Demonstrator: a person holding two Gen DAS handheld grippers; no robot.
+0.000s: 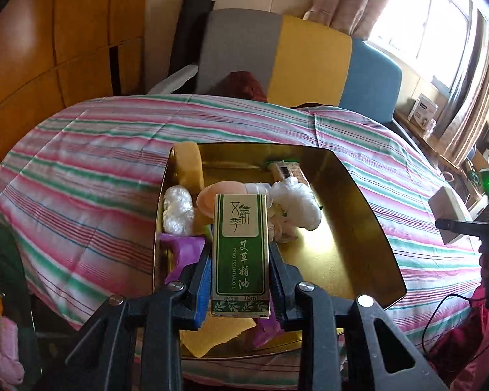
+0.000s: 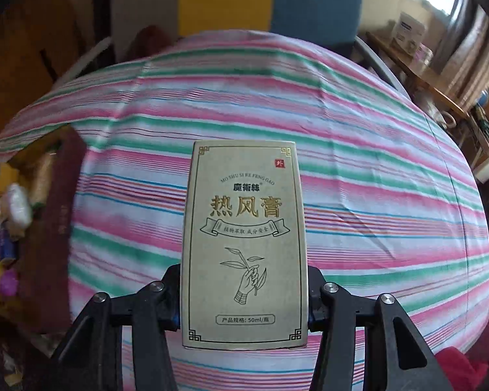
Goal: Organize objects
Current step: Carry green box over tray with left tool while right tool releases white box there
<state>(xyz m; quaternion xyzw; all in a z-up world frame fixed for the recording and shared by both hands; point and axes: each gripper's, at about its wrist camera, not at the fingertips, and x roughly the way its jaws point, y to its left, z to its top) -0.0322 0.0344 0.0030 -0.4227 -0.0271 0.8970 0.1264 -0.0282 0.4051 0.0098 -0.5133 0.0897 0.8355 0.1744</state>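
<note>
Gold tray [image 1: 358, 228]: metal, on striped cloth [image 1: 81, 176] over the table; collecting spot by the look of it.
Already in tray: two white plastic wads [image 1: 178, 210], peach round piece [image 1: 208, 199], yellow cloth [image 1: 189, 166], purple item [image 1: 182, 244], small green-topped box at far rim [image 1: 285, 167].
Left tongs [image 1: 239, 257]: clamped tight on green oil box [image 1: 239, 244], gripped at both long sides, label facing camera.
Green oil box position: held above tray's near half, over the clutter, not yet set down.
Right tongs [image 2: 244, 280]: partly closed on beige ointment box [image 2: 244, 244], pads on its lower sides, box upright along the fingers.
Beige ointment box position: held over bare striped cloth, well right of tray; tray only at left edge of right wrist view, blurred.
Done: most small items in tray, judging by the pile.
Left: release green box into tray, then bring beige box across and drop it in.
Free space: right half of tray bare, room for both.
Elsewhere: orange and pink things at lower left of left view [image 1: 3, 342], off the cloth; cannot tell if part of the job.
</note>
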